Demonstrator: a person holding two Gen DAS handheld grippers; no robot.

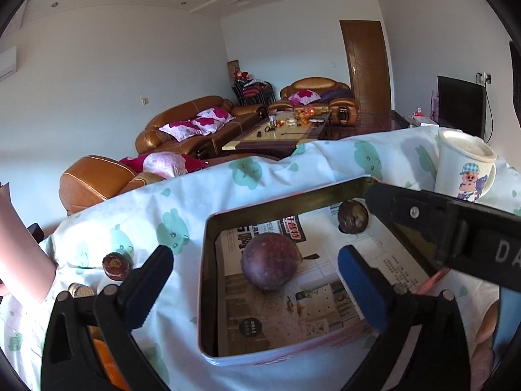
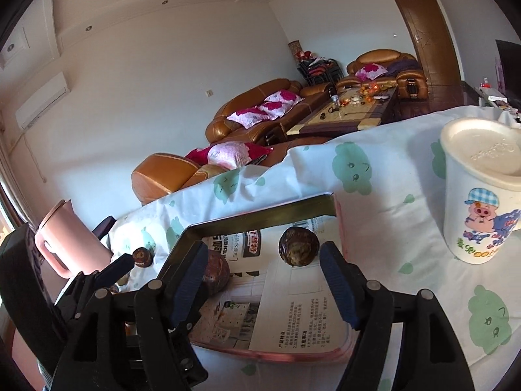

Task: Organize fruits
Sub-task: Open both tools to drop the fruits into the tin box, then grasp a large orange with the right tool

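Your left gripper (image 1: pixel 257 280) stands wide open over the near part of a shallow metal tin (image 1: pixel 208 260), and nothing is pinched between its fingers. The left finger hangs outside the tin, above the tablecloth (image 1: pixel 162 208), and the right finger with the blue pad (image 1: pixel 361 286) is above the inside of the tin. Between them, resting on the printed paper (image 1: pixel 293 319) that lines the tin, lies a large round purple fruit (image 1: pixel 269 261); the pads do not touch it. A smaller dark wrinkled fruit (image 1: pixel 353 217) lies near the far right corner of the tin. In the right wrist view your right gripper (image 2: pixel 263 273) is also spread apart and holds nothing. The wrinkled fruit (image 2: pixel 299 245) lies on the paper just ahead of its fingertips, a little nearer to the right pad, and free of both pads. The purple fruit (image 2: pixel 216 275) is partly hidden behind the left finger. Outside the tin, on the cloth to the left, sits one small reddish-brown fruit (image 1: pixel 114 264). A white cup with a cartoon pig (image 2: pixel 482 195) stands upright on the cloth to the right of the tin, with its lid on. A pink mug (image 2: pixel 68 241) stands at the left edge of the table.
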